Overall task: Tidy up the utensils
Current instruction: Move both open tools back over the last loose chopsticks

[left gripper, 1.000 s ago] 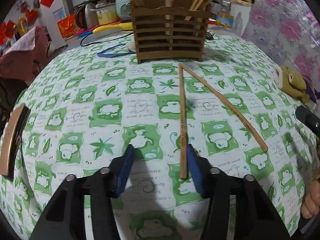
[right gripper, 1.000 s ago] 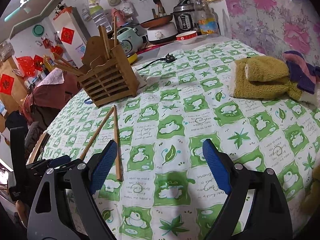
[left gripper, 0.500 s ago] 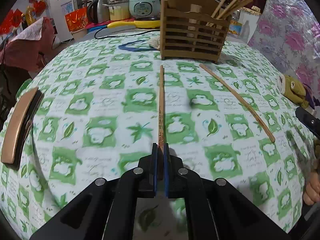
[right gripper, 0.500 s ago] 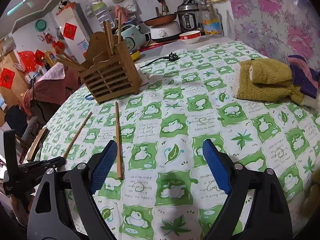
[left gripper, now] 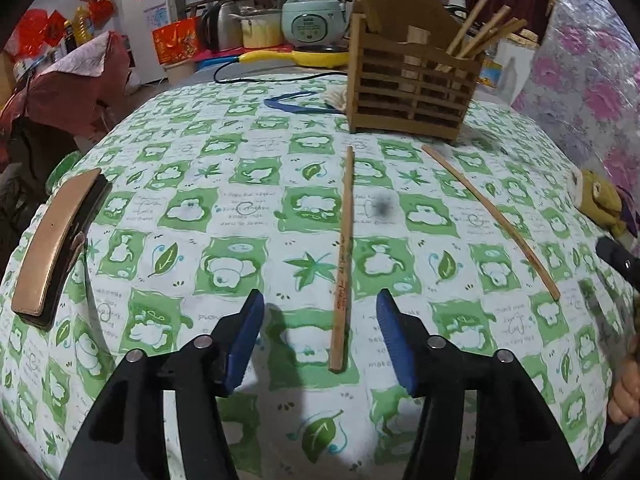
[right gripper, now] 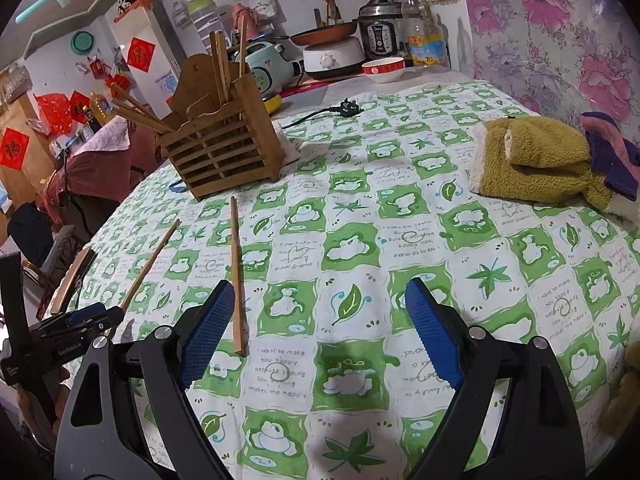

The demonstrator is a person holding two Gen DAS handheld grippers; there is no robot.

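chopstick lies lengthwise between the left jaws

the near chopstick [left gripper: 343, 264] lies flat on the tabletop [left gripper: 168, 216], long axis running away toward the far wooden holder [left gripper: 412, 88]; left gripper [left gripper: 320, 336] jaws opening around its near end, not touching. right gripper [right gripper: 316, 332] spread, empty, farther off.

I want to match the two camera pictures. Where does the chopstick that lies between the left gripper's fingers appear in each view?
Left wrist view: the chopstick lies lower centre, running up from between the opening jaws of the left gripper, untouched by them.
Right wrist view: the same chopstick lies at the far left, slanted, its near end by the left gripper.
Shared landmark: the wooden utensil holder, beyond both chopsticks.
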